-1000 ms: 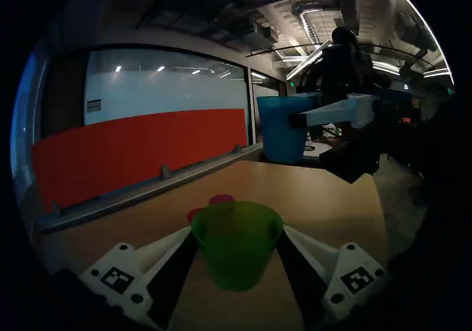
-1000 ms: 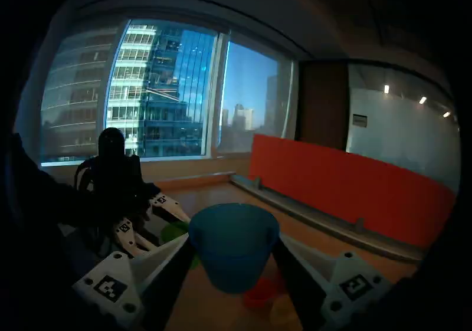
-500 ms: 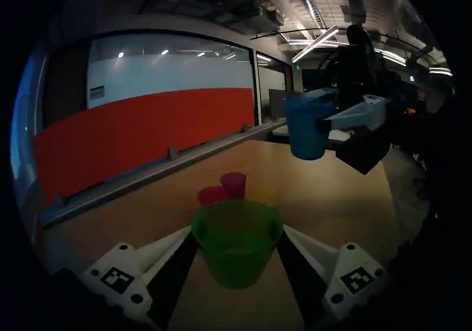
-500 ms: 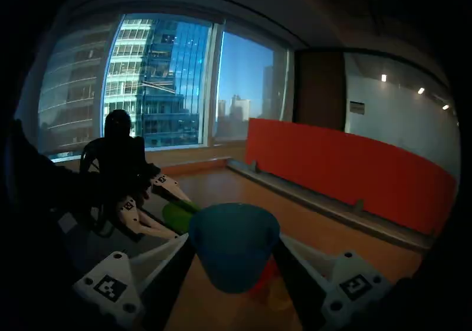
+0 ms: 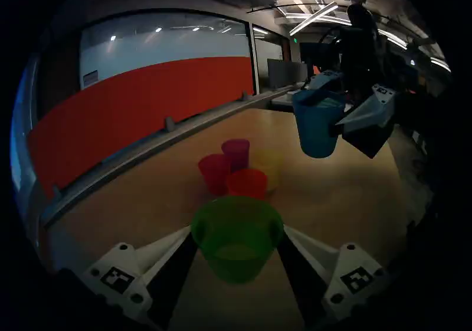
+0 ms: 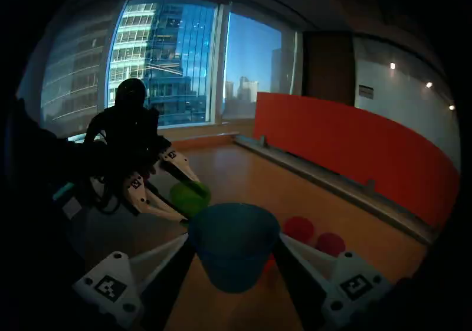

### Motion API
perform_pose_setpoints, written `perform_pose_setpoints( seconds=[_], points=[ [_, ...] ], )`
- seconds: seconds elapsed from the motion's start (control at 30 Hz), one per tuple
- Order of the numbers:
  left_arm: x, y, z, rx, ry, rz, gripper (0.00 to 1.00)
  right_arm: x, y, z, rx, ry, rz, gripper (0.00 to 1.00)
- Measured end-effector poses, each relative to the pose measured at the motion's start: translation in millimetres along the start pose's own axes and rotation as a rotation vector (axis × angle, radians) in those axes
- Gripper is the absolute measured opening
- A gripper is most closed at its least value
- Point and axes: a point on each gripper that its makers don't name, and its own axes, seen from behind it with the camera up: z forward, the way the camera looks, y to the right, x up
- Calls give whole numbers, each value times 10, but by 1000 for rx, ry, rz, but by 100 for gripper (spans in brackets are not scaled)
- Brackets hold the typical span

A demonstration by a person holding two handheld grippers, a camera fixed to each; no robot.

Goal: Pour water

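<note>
Our left gripper (image 5: 238, 236) clamps the green cup (image 5: 238, 257) and our right gripper (image 6: 233, 239) the blue cup (image 6: 233, 260), both aloft above the table (image 5: 342, 189); pouring, we judge, needs them brought together first.

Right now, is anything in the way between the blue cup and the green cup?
Nothing visible does. In the right gripper view, only bare table shows between the blue cup and the green cup. The small red cups stand off to the blue cup's other side.
</note>
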Motion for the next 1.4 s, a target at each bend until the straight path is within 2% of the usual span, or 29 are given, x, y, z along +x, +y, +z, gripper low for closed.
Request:
perform_pose_setpoints(
  seconds=[0.27, 0.57, 1.0, 1.4],
  points=[
    [-169, -34, 94, -13, -66, 16, 85, -251, 3, 107, 17, -60, 5, 89],
    [-356, -90, 207, -24, -129, 8, 85, -528, -15, 196, 43, -126, 21, 89],
    [-557, -143, 307, -33, -189, -13, 85, -905, -33, 300, 65, -222, 30, 90],
    [-684, -226, 344, -27, -201, -42, 85, -1083, -30, 366, 62, -264, 19, 90]
  ],
)
